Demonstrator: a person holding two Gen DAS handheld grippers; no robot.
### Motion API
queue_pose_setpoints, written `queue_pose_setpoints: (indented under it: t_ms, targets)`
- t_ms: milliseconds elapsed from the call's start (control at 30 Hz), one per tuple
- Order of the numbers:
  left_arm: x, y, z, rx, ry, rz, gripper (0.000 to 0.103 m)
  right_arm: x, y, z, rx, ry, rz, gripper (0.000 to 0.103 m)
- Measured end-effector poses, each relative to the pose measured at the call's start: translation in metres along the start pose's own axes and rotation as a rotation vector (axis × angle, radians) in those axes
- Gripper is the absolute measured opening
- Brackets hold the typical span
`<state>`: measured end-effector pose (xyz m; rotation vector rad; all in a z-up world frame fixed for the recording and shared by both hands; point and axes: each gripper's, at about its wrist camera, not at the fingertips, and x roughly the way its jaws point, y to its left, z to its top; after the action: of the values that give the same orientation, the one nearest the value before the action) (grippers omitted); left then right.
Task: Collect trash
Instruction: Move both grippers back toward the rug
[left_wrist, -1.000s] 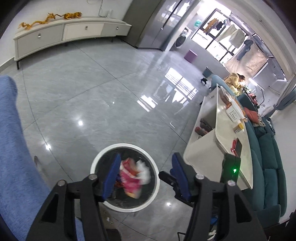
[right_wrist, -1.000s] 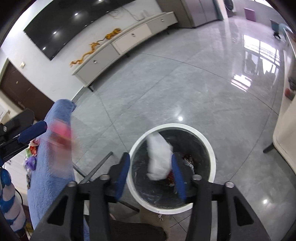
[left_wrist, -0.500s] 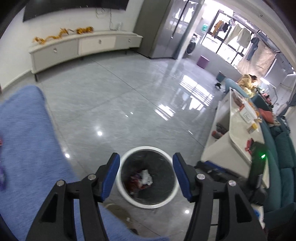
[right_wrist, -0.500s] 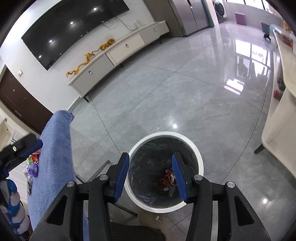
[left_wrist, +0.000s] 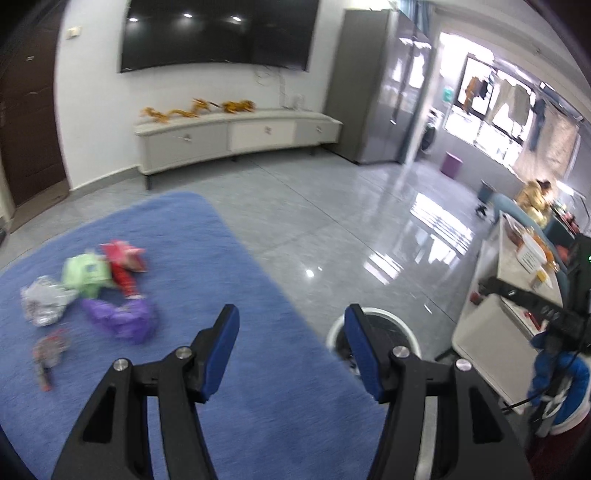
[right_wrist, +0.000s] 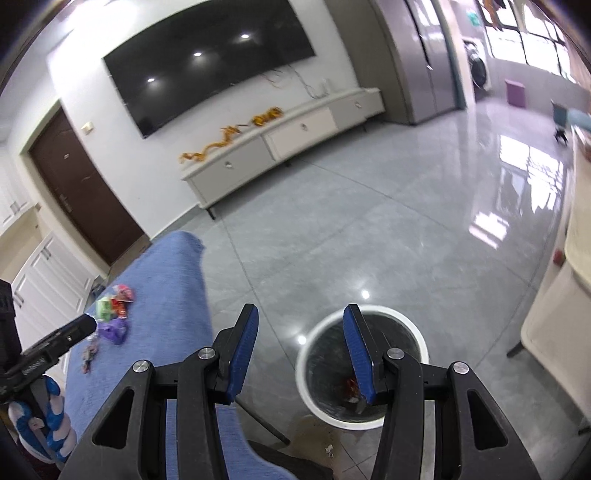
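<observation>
Wrappers (left_wrist: 88, 291) on cloth (left_wrist: 258, 369); bin (right_wrist: 364, 365) on floor (right_wrist: 388, 229), right of cloth

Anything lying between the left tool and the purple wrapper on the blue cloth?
No. In the left wrist view only bare blue cloth separates the left tool from the purple wrapper.

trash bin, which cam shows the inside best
The right wrist view: the trash bin shows its whole white rim and dark inside, with red scraps at the bottom. In the left wrist view, the bin is mostly hidden behind a blue pad.
</observation>
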<state>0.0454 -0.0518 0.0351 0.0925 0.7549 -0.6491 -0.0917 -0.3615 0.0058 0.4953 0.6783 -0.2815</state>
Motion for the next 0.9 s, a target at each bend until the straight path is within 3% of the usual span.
queue_pose_setpoints:
  t_ms: [333, 467, 700, 900]
  targets:
    - [-0.09, 0.129, -0.027, -0.159, -0.123, 0.209, 0.058, -0.03, 0.097, 0.023, -0.171, -0.059, 0.107, 0.047]
    - [-0.113, 0.182, -0.042, -0.224, -0.144, 0.296, 0.058, -0.034, 0.139, 0.033, -0.242, -0.076, 0.171, 0.042]
    - [-0.111, 0.255, -0.071, -0.349, -0.106, 0.397, 0.058, -0.005, 0.209, 0.039, -0.349, -0.036, 0.246, 0.033]
    - [-0.078, 0.281, -0.087, -0.39, -0.032, 0.341, 0.058, 0.053, 0.261, 0.021, -0.397, 0.097, 0.307, 0.033]
